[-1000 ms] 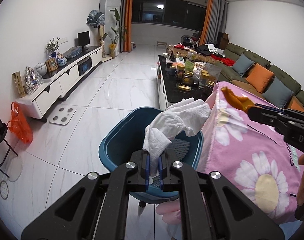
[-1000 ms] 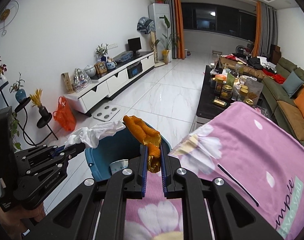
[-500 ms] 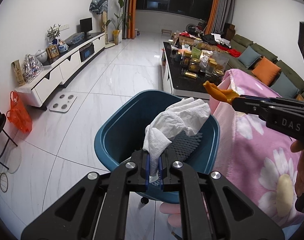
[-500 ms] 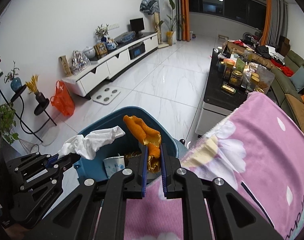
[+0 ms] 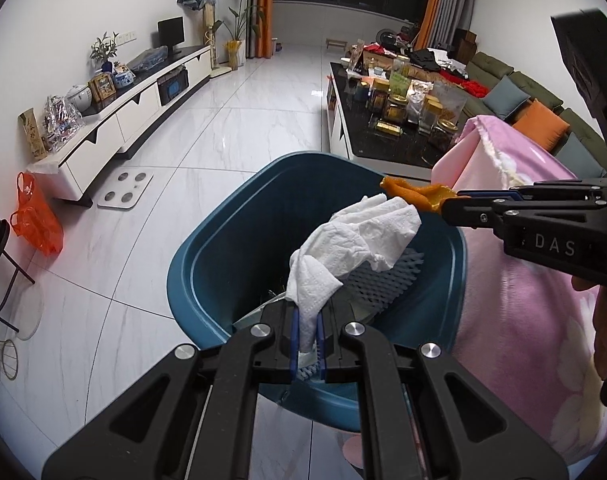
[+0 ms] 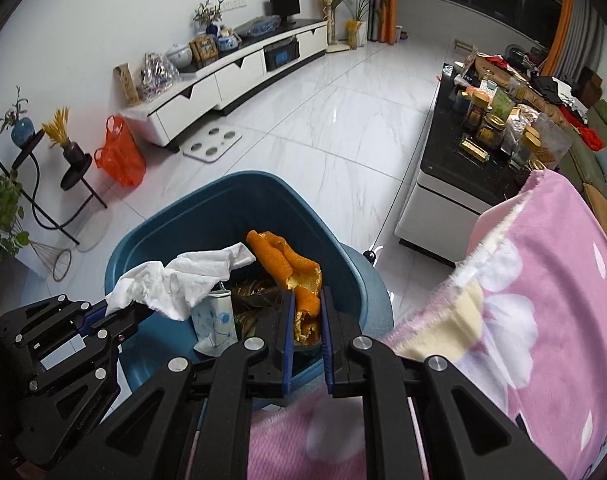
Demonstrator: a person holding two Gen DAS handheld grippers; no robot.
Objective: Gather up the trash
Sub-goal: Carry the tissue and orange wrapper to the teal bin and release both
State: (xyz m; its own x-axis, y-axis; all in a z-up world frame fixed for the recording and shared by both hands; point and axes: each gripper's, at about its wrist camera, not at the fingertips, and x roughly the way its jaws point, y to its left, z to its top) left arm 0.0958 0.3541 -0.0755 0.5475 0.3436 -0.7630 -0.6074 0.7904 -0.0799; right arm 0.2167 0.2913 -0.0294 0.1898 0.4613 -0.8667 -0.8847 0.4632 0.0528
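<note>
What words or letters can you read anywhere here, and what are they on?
"DAS": white letters on the side of the right gripper, cut off at the picture's edge.
Faint lettering on the left gripper: too small to read.
Labels on the jars on the black coffee table: too blurred to read.

Crinkled white paper tissue point(image 5: 359, 236) is hanging over the smooth blue plastic bin point(image 5: 207, 256); glossy marble-look floor tiles point(image 5: 239, 136) are reflecting light beside fuzzy pink cloth point(image 5: 515, 320).

Matte black left claw point(image 5: 307, 344), blue pads, silver screws, right claw point(image 6: 306, 320) alike, white "DAS" lettering
</note>
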